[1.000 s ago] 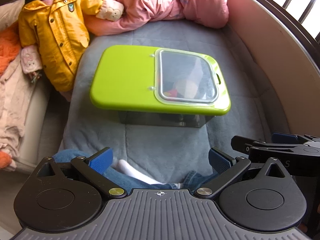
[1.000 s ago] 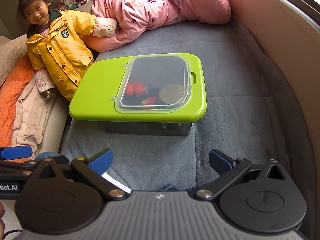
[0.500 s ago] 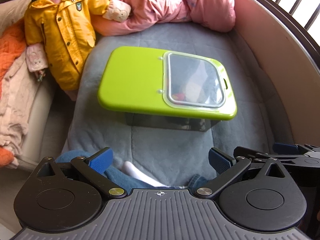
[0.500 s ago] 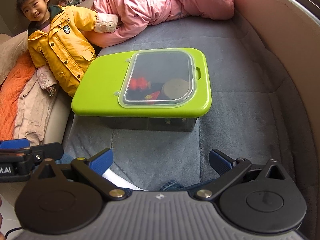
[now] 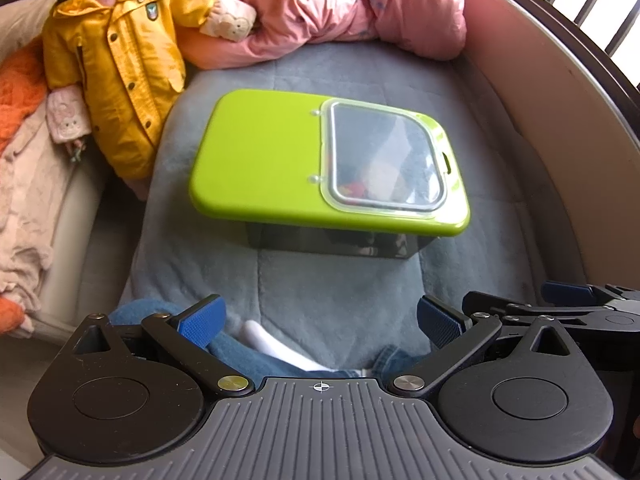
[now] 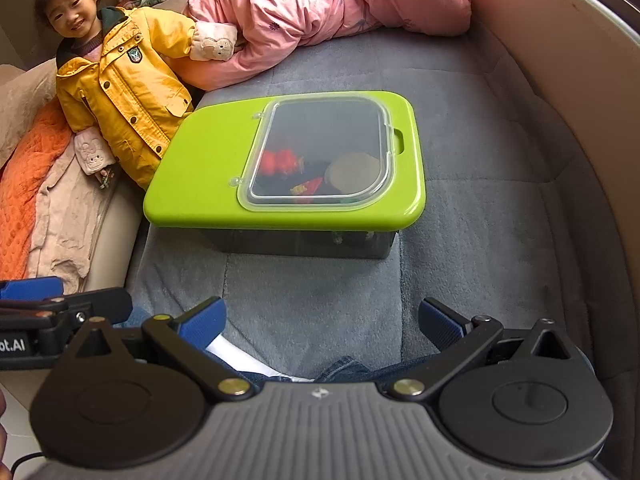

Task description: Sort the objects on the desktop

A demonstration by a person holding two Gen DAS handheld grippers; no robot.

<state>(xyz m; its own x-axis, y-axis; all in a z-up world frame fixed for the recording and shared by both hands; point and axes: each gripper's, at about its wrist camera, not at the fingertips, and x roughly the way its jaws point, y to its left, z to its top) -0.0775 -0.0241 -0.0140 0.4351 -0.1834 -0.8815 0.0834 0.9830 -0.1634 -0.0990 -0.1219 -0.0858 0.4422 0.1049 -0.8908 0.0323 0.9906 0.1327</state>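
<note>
Sitting on a grey plush cushion, a storage box with a lime-green lid fills the middle of both views. A clear hinged window is set into the right part of the lid and lies closed; through it show a red toy and a round tan object. The box's dark translucent body is visible below the lid's front edge.

Both tools are held low at the near edge of the cushion, well apart from the box. The left tool is wide open and holds nothing, its blue pads spread to either side. The right tool is likewise wide open and empty, with its blue pads apart. Each tool appears at the edge of the other's view.

Compared with a second ago, the box sits a little higher and farther right in the left wrist view, and a little farther right in the right wrist view; neither tool's opening has changed.

A child in a yellow jacket leans at the cushion's left side, just beside the box's left end. A pink quilted coat lies along the far edge, and orange fabric lies at far left. A curved beige padded wall bounds the right side.
</note>
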